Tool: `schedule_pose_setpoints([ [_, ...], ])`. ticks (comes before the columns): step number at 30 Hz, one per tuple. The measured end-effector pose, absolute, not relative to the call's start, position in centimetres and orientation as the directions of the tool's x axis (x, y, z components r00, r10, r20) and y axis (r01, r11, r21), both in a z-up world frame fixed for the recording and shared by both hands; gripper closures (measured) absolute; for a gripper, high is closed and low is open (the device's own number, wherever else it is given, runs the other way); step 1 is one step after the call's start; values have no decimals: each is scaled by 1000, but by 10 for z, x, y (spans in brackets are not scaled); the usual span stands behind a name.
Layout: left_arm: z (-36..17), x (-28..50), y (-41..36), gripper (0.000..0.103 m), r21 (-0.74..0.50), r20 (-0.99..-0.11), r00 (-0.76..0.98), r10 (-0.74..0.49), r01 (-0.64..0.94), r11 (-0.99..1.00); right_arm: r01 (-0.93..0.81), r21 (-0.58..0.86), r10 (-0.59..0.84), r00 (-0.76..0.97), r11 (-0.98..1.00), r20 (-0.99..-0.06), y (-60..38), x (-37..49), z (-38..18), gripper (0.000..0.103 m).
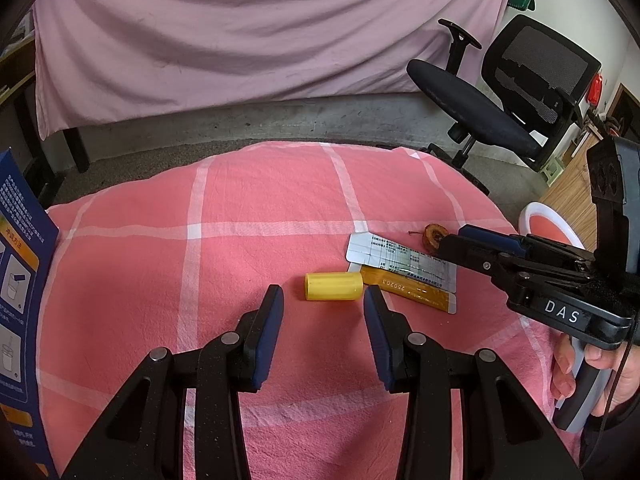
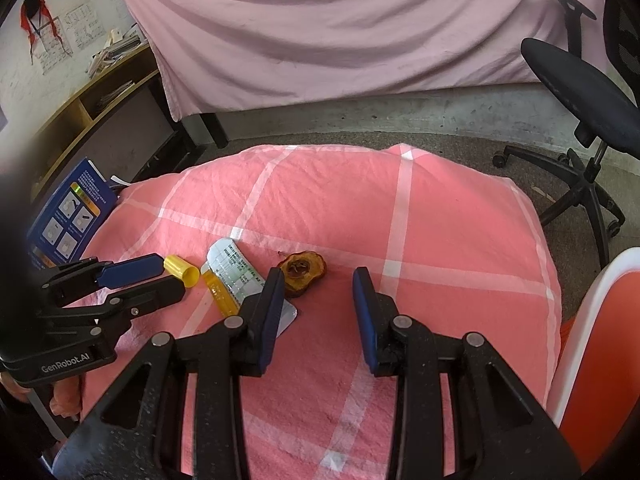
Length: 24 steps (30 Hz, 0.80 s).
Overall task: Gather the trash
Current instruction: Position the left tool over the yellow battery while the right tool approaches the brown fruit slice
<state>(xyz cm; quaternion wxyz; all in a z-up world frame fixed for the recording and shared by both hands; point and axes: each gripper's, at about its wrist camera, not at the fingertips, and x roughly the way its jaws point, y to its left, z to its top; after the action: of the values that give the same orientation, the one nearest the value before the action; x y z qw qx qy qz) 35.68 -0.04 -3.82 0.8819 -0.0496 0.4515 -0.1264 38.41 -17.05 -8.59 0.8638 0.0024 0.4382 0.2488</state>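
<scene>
A yellow plastic cylinder (image 1: 334, 286) (image 2: 182, 270) lies on its side on the pink checked cloth (image 1: 240, 220). My left gripper (image 1: 323, 290) (image 2: 170, 276) is open, its tips level with the cylinder and not pressing it. To the right lie a white printed sachet (image 1: 400, 258) (image 2: 236, 270) over an orange sachet (image 1: 412, 290) (image 2: 220, 292). Beyond them sits a brown dried slice (image 1: 436, 236) (image 2: 302, 270). My right gripper (image 2: 318, 276) (image 1: 454, 244) is open, the slice just inside its left finger, which covers part of the white sachet.
A blue printed box (image 1: 20, 280) (image 2: 72, 212) stands at the cloth's left edge. A white-rimmed red bin (image 1: 548, 228) (image 2: 600, 340) is at the right. A black office chair (image 1: 500, 100) (image 2: 580, 100) stands on the floor beyond, beside a pink draped sheet (image 1: 240, 40).
</scene>
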Motion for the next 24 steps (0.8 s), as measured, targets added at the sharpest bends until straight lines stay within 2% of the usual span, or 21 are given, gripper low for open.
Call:
schedule_pose_setpoints([
  [24, -41, 363, -12, 69, -163, -795, 560, -234, 175, 971, -442, 200, 415, 468, 874, -780, -158, 390, -91, 46],
])
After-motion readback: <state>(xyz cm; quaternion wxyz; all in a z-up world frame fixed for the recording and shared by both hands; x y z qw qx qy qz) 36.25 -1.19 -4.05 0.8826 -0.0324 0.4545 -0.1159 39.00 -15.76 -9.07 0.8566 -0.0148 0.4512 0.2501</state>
